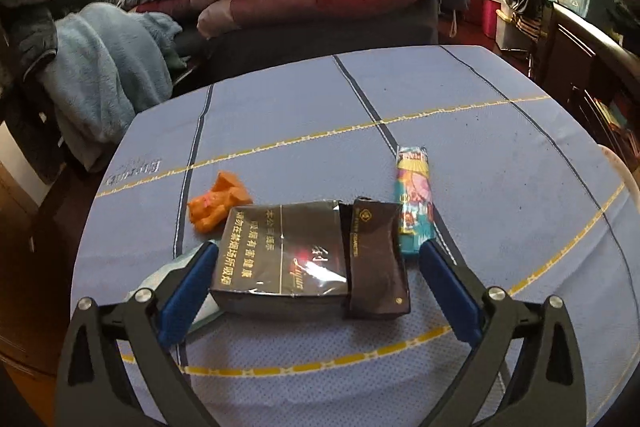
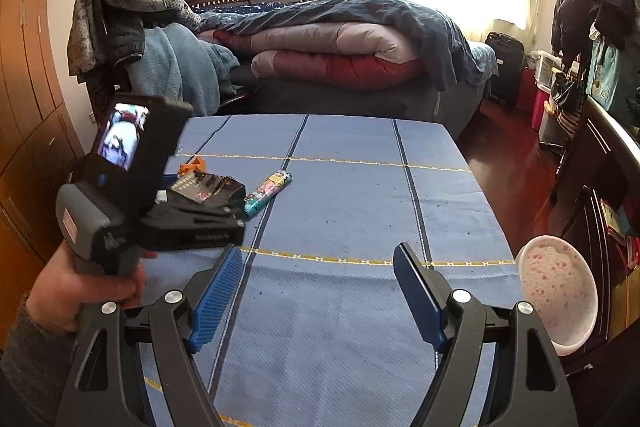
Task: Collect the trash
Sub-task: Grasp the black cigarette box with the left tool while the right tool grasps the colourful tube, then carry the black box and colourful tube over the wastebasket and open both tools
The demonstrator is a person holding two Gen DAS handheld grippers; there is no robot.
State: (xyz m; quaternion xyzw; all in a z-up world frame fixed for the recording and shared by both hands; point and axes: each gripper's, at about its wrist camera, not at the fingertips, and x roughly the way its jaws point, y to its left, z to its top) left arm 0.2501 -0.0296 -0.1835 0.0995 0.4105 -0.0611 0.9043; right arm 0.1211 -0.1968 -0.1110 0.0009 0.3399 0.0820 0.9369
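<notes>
Blue-padded fingers (image 1: 192,287) of the left gripper (image 1: 316,263) stood wide apart in the left wrist view, reaching forward low over the blue cloth-covered table (image 1: 480,155). Between them lay a dark cigarette pack (image 1: 280,259) with its flip lid (image 1: 378,259) hanging open toward the right-hand finger; the left-hand pad looked touching or just beside the pack's edge, while a clear gap separated the lid from the other pad, so nothing was clamped. Just past the left fingertip sat a crumpled orange scrap (image 1: 218,207), and just past the right fingertip lay a colourful snack wrapper (image 1: 414,199), pointing away from the jaws. A pale bit of paper (image 1: 160,277) peeked out beneath the left finger. In the right wrist view, the right gripper (image 2: 318,287) hovered above bare cloth with its jaws spread wide and holding nothing, aimed along the table toward the bed (image 2: 340,51). Well ahead and to the left of its jaws, the person's left hand (image 2: 80,291) gripped the handle of the left gripper (image 2: 192,223), which leaned forward and down over the cigarette pack (image 2: 208,187), with the snack wrapper (image 2: 268,193) just beside it and the orange scrap (image 2: 192,165) beyond. Off to the right of the right-hand finger, a pink-speckled bowl (image 2: 556,287) sat at the table's edge.
</notes>
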